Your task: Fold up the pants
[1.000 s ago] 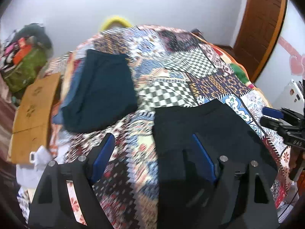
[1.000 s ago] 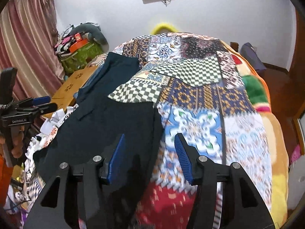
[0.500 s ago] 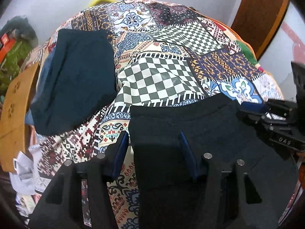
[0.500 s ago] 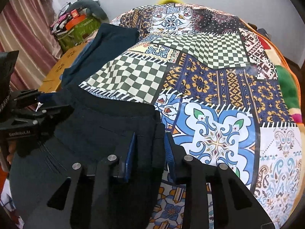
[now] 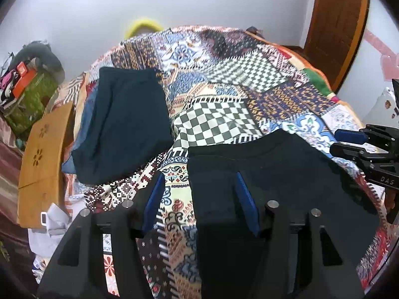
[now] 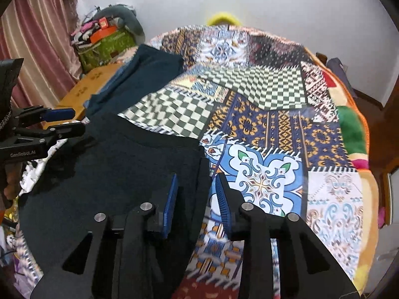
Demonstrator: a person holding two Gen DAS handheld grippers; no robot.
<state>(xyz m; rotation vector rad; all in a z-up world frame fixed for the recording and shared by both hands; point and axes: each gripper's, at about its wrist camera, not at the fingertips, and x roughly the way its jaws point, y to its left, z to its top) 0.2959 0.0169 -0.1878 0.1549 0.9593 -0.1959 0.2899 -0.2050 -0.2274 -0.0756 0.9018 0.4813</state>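
Black pants (image 5: 286, 179) lay on the bed (image 5: 224, 114); left tool (image 5: 199, 194) and right tool (image 6: 197, 194) were opening, each straddling a pants edge without gripping it.

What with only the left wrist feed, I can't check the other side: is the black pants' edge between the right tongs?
Observer: Yes. The black pants' right edge lies between the right tongs; their jaws are opening and the pads are not pressing it.
Operator: What lies just beyond that edge?
Observer: Bare bedspread, a blue floral patch, right against the edge.
Operator: How do my left tongs look from there?
Observer: The left tongs, jaws opening, sit at the pants' opposite edge, which lies between them; a hand grips the handle below.
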